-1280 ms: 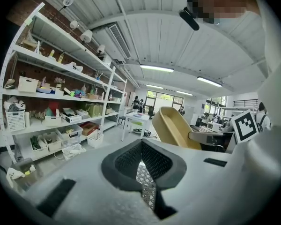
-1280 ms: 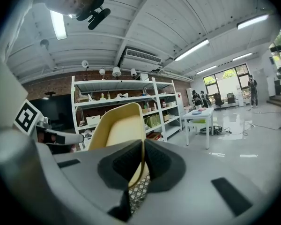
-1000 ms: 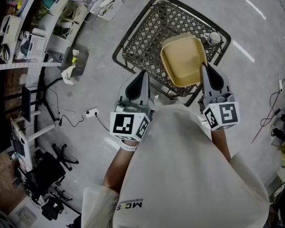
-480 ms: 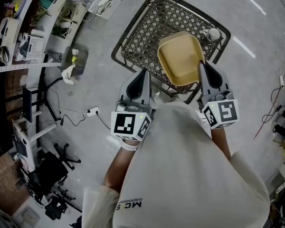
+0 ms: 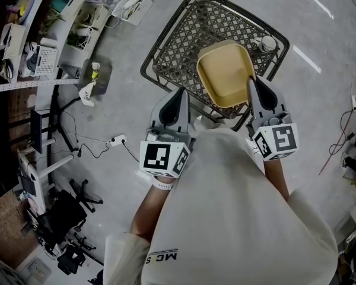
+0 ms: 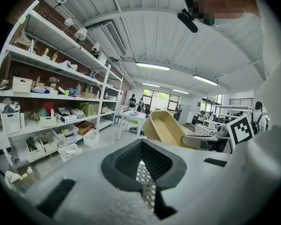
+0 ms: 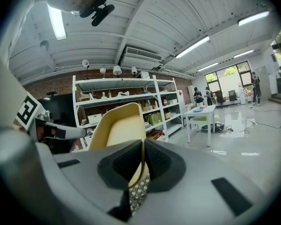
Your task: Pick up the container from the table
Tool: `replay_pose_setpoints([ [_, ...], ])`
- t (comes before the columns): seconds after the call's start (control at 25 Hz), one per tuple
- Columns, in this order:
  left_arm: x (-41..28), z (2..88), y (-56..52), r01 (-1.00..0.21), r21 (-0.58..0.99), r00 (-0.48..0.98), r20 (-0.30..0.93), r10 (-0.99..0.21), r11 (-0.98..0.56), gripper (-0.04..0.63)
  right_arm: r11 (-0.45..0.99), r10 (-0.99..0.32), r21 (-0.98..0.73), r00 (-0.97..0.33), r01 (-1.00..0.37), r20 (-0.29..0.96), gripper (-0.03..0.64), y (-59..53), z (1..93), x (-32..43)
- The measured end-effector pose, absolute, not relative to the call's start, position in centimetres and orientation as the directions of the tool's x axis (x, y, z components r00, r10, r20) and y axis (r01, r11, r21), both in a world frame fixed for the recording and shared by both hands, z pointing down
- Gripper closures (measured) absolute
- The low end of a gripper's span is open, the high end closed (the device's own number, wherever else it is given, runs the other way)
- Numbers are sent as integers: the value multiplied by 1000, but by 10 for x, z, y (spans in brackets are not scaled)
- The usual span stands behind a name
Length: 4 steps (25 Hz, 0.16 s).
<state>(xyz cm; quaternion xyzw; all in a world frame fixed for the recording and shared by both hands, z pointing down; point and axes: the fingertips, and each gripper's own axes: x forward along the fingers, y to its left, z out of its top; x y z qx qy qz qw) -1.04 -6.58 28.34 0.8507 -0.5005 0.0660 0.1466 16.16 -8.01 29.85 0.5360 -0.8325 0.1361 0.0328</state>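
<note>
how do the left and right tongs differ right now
The right tongs are shut on the rim of the yellow container; the left tongs are shut on nothing. The right tongs touch the container at its near right corner; the left tongs sit apart from it, off to its left by the near edge of the mesh table. Both point forward toward the table with jaws closed.

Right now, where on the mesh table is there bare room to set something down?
The mesh table's left and far parts are bare. The right side is crowded: yellow container in the right hand-held gripper, small round object at the corner.
</note>
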Motion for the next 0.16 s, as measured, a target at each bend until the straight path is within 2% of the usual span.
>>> replay_pose_setpoints([
  [0.16,-8,281,-69,-872,185,489,259,-833,-454,581,403,-877,-179,-435,-898,205,588,-83,297,162],
])
